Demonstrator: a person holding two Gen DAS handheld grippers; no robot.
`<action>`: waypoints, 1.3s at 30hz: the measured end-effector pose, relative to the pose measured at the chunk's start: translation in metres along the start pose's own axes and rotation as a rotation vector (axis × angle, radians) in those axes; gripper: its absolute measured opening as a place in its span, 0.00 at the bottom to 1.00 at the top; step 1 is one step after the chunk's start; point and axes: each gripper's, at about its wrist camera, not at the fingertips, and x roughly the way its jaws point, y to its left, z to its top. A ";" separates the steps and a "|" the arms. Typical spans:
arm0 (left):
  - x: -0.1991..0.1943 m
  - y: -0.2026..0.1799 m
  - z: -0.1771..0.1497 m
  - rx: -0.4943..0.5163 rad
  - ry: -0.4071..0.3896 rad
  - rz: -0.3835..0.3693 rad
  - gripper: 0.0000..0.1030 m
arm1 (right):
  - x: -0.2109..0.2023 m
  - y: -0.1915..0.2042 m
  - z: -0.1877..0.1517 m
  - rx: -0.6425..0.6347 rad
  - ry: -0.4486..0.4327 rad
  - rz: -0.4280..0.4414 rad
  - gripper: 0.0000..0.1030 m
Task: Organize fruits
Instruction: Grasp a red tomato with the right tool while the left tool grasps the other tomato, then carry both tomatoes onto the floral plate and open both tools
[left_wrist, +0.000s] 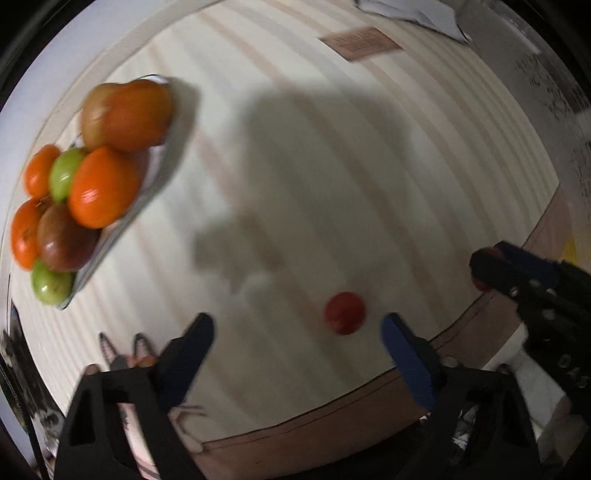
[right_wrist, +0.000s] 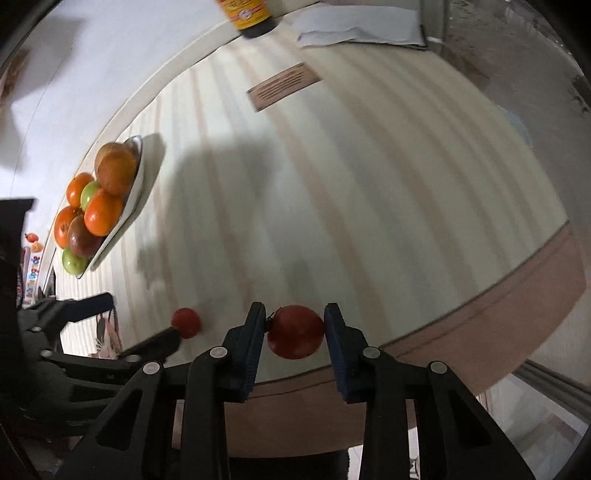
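Note:
A small red fruit (left_wrist: 344, 313) lies on the striped tablecloth (left_wrist: 295, 166) near the table's front edge. My left gripper (left_wrist: 298, 321) points down over it and stands open; the fruit sits between the blue pads, nearer the right one, touching neither. A larger dark red fruit (right_wrist: 295, 331) is pinched between the pads of my right gripper (right_wrist: 295, 314), which is shut on it just above the cloth. From the right wrist view the small red fruit (right_wrist: 186, 322) and the left gripper's fingers (right_wrist: 92, 304) appear on the left. A white plate (right_wrist: 135, 192) piled with oranges and apples stands at the far left.
The plate (left_wrist: 159, 173) holds several oranges, green apples and reddish apples. A dark bottle (right_wrist: 251, 18) and white paper (right_wrist: 358, 26) sit at the table's far side, beside a brown label (right_wrist: 282, 86). The brown table border (right_wrist: 480, 314) runs close behind both grippers.

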 end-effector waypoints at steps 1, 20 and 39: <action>0.004 -0.004 0.001 0.008 0.010 -0.012 0.70 | -0.002 -0.004 0.002 0.008 -0.002 -0.004 0.35; 0.007 -0.012 -0.001 0.029 -0.019 -0.077 0.23 | -0.001 -0.014 -0.001 0.032 -0.018 -0.020 0.35; -0.085 0.164 -0.052 -0.406 -0.235 -0.149 0.23 | 0.002 0.086 0.033 -0.138 -0.025 0.126 0.35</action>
